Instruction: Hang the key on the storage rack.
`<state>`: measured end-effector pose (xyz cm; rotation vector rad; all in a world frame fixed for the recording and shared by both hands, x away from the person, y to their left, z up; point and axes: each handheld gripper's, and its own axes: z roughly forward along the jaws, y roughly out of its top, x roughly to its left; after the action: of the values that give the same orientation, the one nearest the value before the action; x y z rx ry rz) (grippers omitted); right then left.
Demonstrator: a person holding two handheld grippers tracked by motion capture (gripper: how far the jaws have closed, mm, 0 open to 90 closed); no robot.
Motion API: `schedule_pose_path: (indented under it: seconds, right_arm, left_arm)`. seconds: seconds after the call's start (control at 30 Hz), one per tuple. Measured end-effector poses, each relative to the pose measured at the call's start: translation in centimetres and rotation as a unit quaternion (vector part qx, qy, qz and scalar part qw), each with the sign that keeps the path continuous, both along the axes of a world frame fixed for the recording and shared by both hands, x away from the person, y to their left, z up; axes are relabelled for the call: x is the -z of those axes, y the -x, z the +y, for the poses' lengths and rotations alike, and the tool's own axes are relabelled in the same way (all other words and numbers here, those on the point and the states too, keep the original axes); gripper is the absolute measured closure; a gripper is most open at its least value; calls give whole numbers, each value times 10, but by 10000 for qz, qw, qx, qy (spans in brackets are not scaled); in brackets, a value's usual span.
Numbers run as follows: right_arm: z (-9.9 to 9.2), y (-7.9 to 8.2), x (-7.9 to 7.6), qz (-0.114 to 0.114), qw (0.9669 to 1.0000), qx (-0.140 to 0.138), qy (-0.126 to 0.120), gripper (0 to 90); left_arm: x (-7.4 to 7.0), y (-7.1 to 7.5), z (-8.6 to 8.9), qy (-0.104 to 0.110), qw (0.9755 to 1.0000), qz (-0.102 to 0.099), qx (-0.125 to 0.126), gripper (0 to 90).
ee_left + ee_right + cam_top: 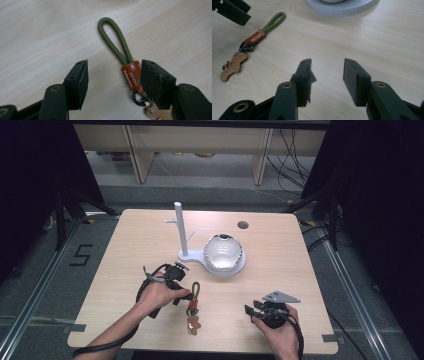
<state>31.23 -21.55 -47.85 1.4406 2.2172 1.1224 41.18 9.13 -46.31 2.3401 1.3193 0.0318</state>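
Note:
A keychain lies flat on the wooden table [125,270]: green cord loop [113,37], orange tag [132,75], dark ring and a tan charm [233,66]. In the high view the keychain [193,306] lies at front centre. My left gripper [115,63] is open and low over it, its jaws on either side of the tag, which sits close against the right jaw. The left gripper [181,292] comes in from the keychain's left. My right gripper [327,61] is open and holds nothing, over bare wood to the right of the keychain [257,37]. The right gripper [251,309] is near the front edge.
A white stand [180,227] with a post and short pegs rises mid-table; a shiny bowl [223,251] rests on its round base [342,8]. A small round hole [243,225] is in the table behind it. Shelving and cables lie beyond.

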Motion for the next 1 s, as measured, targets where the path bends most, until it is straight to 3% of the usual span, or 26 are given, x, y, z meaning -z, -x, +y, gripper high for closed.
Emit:
schedule_pose_path:
  seconds: [0.07,0.2,0.3,0.4,0.47,0.53,0.6,0.77,0.87,0.9,0.97,1.0]
  right_arm:
    - [2,1,2,58,9998,3,-168,579]
    - [-2,2,1,8,10000,22,39,575]
    - [-2,1,2,60,9999,-34,-88,573]
    - [-5,1,1,16,9999,-26,-124,571]
    - [-6,2,-1,64,9999,44,-71,570]
    - [-6,3,0,119,9998,75,-131,569]
    - [-7,2,0,24,10000,7,-65,568]
    - [-8,3,-1,39,10000,-28,-67,563]
    - [-7,3,-1,52,9999,-25,-95,562]
    - [-4,4,-2,201,9995,18,-240,557]
    - [-4,4,-2,184,9996,-4,-230,553]
    - [-6,3,-2,37,9998,-117,-141,548]
  left_arm:
    - [2,-1,-5,-2,9999,45,-97,395]
    - [3,-5,-14,-106,9998,158,-111,401]
    - [6,-6,-23,-141,9994,253,-204,408]
    - [9,-5,-29,-308,9988,384,-70,427]
    - [10,-5,-31,-310,9987,377,-111,439]
    - [10,-5,-32,-462,9980,435,32,449]
    - [10,-4,-33,-498,9978,424,68,466]
    - [13,-3,-32,-528,9977,416,97,512]
    - [15,-4,-31,-630,9967,439,243,546]
    - [17,-4,-30,-696,9962,418,312,565]
    - [17,-4,-30,-720,9960,430,321,579]
    - [17,-4,-30,-742,9959,391,341,607]
